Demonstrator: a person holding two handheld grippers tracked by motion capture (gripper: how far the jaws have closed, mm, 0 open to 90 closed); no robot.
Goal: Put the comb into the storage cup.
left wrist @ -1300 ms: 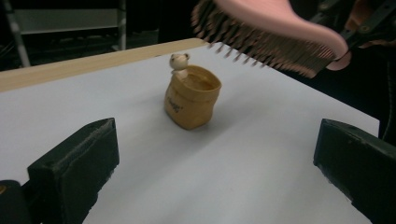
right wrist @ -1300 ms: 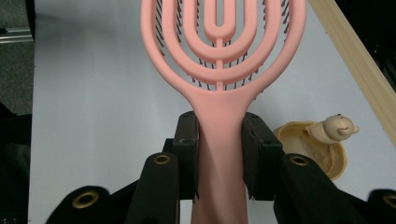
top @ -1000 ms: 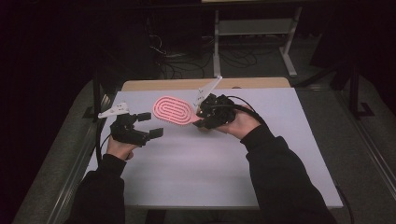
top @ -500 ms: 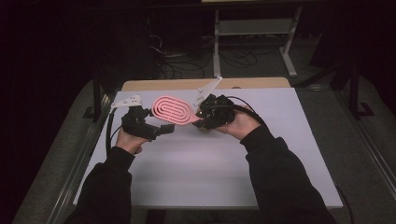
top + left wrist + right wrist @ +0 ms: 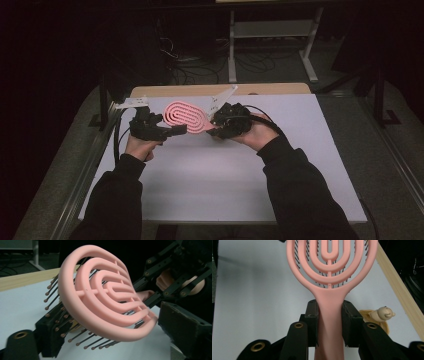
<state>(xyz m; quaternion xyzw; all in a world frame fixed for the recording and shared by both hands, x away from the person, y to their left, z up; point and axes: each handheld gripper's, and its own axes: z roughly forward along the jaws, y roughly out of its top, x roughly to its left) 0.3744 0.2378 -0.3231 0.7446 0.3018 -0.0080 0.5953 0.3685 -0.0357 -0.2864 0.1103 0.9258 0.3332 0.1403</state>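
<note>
The right gripper [image 5: 218, 129] points left, its 2 fingers [image 5: 312, 322] clamped. The left gripper [image 5: 172, 132] points right, its jaws just closing.

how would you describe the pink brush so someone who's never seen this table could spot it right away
Start at the white table top and look to its far edge, between the person's two hands. The pink brush is held off the surface there, its handle clamped in the right gripper. Its head is an open oval of nested pink loops with dark ball-tipped bristles, unlike the small tan figurine lying on the table.
</note>
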